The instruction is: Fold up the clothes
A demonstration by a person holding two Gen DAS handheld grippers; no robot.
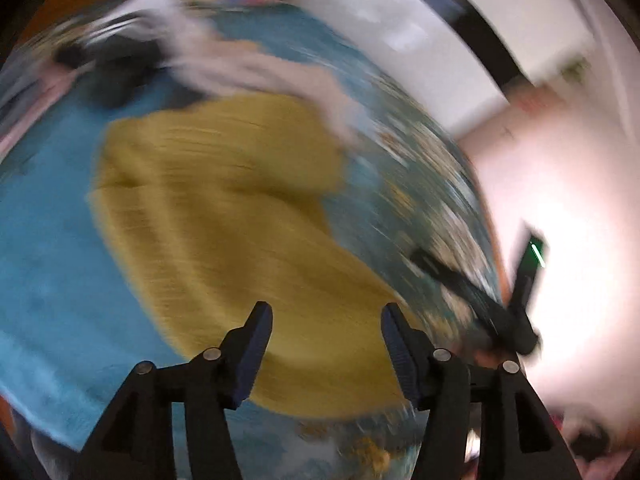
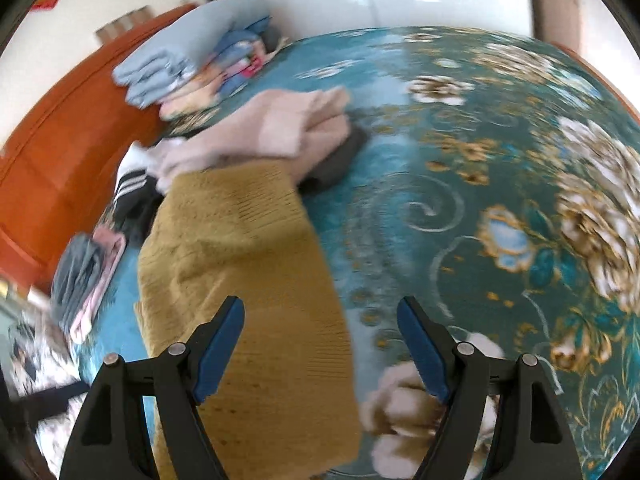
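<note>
Left gripper (image 1: 326,320) hangs partly open, nothing between its jaws, above the mustard sweater (image 1: 224,208). Right gripper (image 2: 320,316) gapes wide and empty. The sweater (image 2: 240,280) lies folded lengthwise on the floral bedspread (image 2: 460,184), running from 6 toward 11 o'clock.

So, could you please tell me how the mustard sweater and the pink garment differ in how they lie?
The mustard sweater lies spread flat nearest the grippers; the pink garment sits bunched beyond it. The sweater is a ribbed knit, while the pink garment looks smoother. The pink garment overlaps a dark item; whether the sweater covers anything is unclear. Both rest on the floral bedspread.
</note>
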